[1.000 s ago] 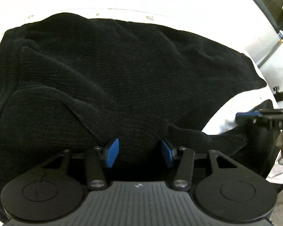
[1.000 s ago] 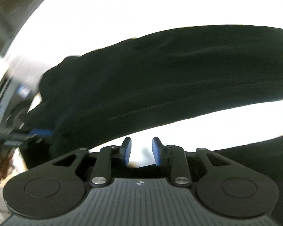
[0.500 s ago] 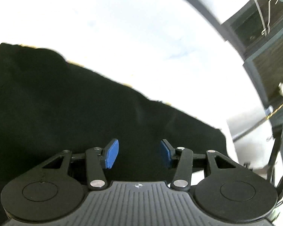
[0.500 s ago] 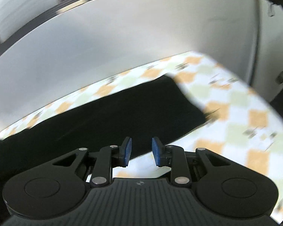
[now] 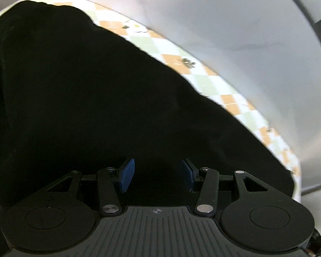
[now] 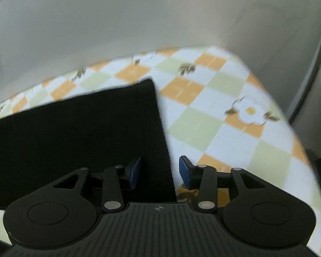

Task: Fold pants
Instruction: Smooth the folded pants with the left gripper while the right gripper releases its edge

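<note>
Black pants (image 5: 92, 98) lie spread on a checked tablecloth (image 5: 205, 79) and fill most of the left wrist view. My left gripper (image 5: 158, 176) hovers over the dark cloth, open, with nothing pinched between its blue pads (image 5: 127, 174). In the right wrist view a straight end of the pants (image 6: 79, 128) lies flat on the tablecloth (image 6: 214, 128). My right gripper (image 6: 160, 172) hangs above that end's right edge. Its jaws are opening and stand apart, one pad over the cloth, the other over the table. Neither pad presses on fabric.
A pale wall (image 6: 139, 17) rises behind the table's far edge. The table's right corner (image 6: 274, 107) is near, with a dark gap beyond it. A printed daisy (image 6: 249, 111) marks the tablecloth right of the pants.
Both grippers have swept sideways along the pants, the right one to the garment's end near the table corner. The right jaws have widened. The left view has rolled, and the wall now shows.
</note>
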A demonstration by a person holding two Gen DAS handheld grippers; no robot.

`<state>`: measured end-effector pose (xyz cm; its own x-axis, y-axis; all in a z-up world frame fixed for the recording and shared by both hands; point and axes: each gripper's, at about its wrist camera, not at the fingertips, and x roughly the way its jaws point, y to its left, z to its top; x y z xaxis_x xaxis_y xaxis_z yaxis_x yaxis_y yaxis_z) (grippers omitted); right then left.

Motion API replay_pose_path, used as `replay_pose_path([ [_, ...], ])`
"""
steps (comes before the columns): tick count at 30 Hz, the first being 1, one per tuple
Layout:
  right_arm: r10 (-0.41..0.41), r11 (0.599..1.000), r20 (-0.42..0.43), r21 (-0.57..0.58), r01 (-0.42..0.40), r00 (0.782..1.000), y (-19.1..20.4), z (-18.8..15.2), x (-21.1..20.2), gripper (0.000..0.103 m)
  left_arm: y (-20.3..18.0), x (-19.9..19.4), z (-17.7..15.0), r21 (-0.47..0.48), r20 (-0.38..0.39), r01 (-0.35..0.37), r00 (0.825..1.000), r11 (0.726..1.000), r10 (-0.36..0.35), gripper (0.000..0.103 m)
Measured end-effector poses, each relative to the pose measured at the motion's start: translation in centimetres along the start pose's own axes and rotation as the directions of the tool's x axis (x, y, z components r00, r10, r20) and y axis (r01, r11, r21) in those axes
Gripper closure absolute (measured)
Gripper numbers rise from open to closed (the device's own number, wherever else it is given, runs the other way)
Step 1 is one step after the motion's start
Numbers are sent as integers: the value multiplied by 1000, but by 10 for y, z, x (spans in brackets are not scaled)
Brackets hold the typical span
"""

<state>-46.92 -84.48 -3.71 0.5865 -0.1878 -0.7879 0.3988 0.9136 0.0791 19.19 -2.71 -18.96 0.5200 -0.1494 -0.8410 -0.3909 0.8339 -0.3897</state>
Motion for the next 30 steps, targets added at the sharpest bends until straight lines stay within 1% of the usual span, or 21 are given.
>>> replay_pose_path([
  [1, 10, 1000, -3, 3, -10, 1000, 0, 0, -1, 58, -2, 2, -1, -1, 2, -18, 1000, 1000, 18, 53],
  [2, 38, 999, -14, 6, -38, 999, 0, 0, -3, 59, -4, 5, -1, -1, 2, -35, 999, 999, 35, 53],
  [3, 50, 999, -4, -4, -50, 999, 2, 0, -9, 59, -7, 8, -1, 2, 0, -47, 999, 999, 47, 53],
  [5, 70, 996, 19, -55, -69, 997, 6, -2, -18, 60, -11, 11, 0, 18, -5, -70, 998, 997, 70, 53],
  [6, 91, 993, 25, -75, -89, 996, 9, -2, -24, 64, -12, 12, 0, 24, -11, -79, 997, 997, 79, 53],
  [7, 120, 989, 23, -87, -117, 993, 10, -2, -29, 69, -13, 15, 0, 22, -20, -87, 996, 996, 88, 53],
  [9, 191, 977, -4, -96, -191, 982, 13, -2, -36, 73, -15, 24, 3, 3, -32, -90, 995, 996, 90, 53],
  [12, 246, 961, -52, -113, -251, 968, 18, -2, -38, 74, -16, 27, 1, 1, -21, -93, 995, 996, 93, 50],
  [13, 242, 961, -61, -122, -248, 968, 19, -2, -36, 74, -17, 31, 4, 8, -18, -93, 996, 996, 93, 48],
  [16, 181, 975, -62, -117, -187, 982, 17, 4, -27, 72, -14, 33, 8, 10, -13, -88, 996, 996, 88, 46],
  [18, 160, 984, -72, -61, -165, 984, 9, 10, -16, 72, -13, 33, 9, 7, -12, -83, 996, 997, 83, 46],
  [21, 170, 985, -132, 48, -165, 977, -2, 17, 3, 74, -9, 32, 12, 0, -12, -67, 998, 998, 67, 46],
  [22, 168, 985, -134, 66, -160, 977, -3, 20, 4, 88, -6, 31, 13, -8, -12, -59, 998, 998, 59, 45],
  [23, 154, 986, -146, 82, -144, 977, -3, 27, 6, 93, -4, 32, 13, -17, -12, -52, 999, 998, 52, 45],
  [24, 148, 986, -145, 99, -135, 978, -2, 34, 5, 93, -2, 31, 14, -28, -13, -47, 999, 998, 46, 45],
  [25, 147, 985, -124, 113, -133, 981, 1, 44, 1, 94, 2, 28, 16, -43, -14, -40, 999, 998, 39, 45],
  [26, 143, 983, -75, 122, -134, 987, 5, 58, -7, 94, 7, 28, 14, -60, -16, -33, 999, 998, 32, 45],
  [27, 161, 978, 18, 131, -162, 987, 11, 78, -24, 94, 10, 28, 16, -76, -18, -28, 999, 997, 27, 46],
  [28, 191, 969, 117, 133, -206, 975, 16, 94, -43, 94, 13, 25, 17, -99, -21, -24, 1000, 995, 22, 46],
  [29, 226, 960, 231, 110, -256, 946, 23, 113, -71, 95, 15, 25, 18, -118, -24, -23, 1000, 993, 20, 46],
  [30, 253, 956, 317, 62, -286, 914, 30, 126, -96, 95, 17, 22, 20, -136, -27, -23, 999, 990, 19, 47],
])
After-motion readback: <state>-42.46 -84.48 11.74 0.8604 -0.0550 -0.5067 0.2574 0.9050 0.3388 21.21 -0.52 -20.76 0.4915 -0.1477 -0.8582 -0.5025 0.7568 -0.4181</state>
